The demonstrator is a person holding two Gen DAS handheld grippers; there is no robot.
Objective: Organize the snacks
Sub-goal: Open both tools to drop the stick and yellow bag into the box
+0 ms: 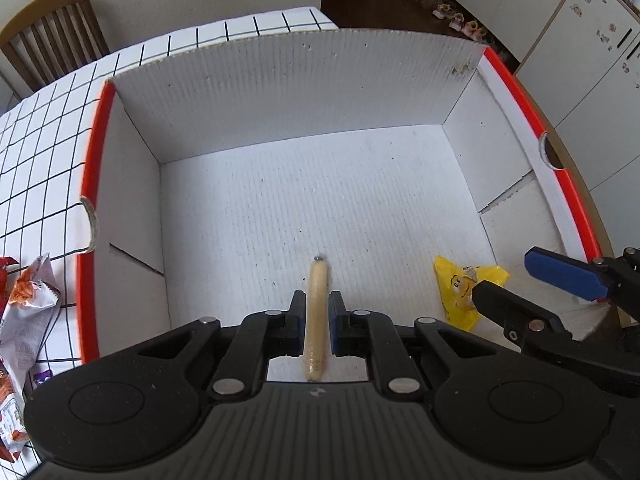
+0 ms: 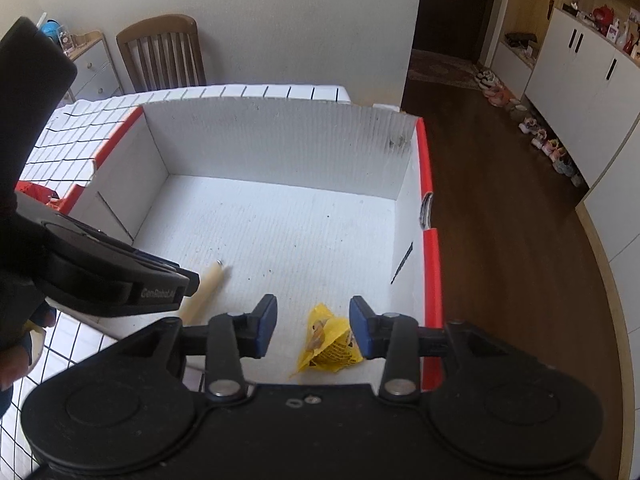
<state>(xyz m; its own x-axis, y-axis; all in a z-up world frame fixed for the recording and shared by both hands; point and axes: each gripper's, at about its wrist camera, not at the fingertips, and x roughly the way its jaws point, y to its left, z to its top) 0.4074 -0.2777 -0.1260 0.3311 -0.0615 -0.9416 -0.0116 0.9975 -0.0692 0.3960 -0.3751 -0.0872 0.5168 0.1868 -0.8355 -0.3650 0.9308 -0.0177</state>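
I have a pale sausage stick [image 1: 316,320] pinched in my left gripper [image 1: 317,322], the two blue pads pressed against its sides about midway along it. The stick runs straight out ahead of the gripper, its clipped metal tip pointing forward over the floor of the box [image 1: 304,200]; I can't tell whether that tip is touching the cardboard or just above it.

My right gripper [image 2: 313,326] is spread wide and holds nothing. Directly between its pads and a little below lies a yellow candy bag [image 2: 326,340], crumpled, resting on the box floor against the near right corner. From the left wrist view the right gripper sits just to the right of mine, with the bag between the two.

The box is white corrugated card with red-edged side walls, open on top, and reaches well ahead of both grippers. It stands on a table [image 1: 40,128] with a white cloth ruled in black squares. To the left of my left gripper, outside the box wall, a few snack packets [image 1: 28,300] lie on the table. Beyond the box's far wall, a wooden chair [image 2: 162,54] stands against the wall.
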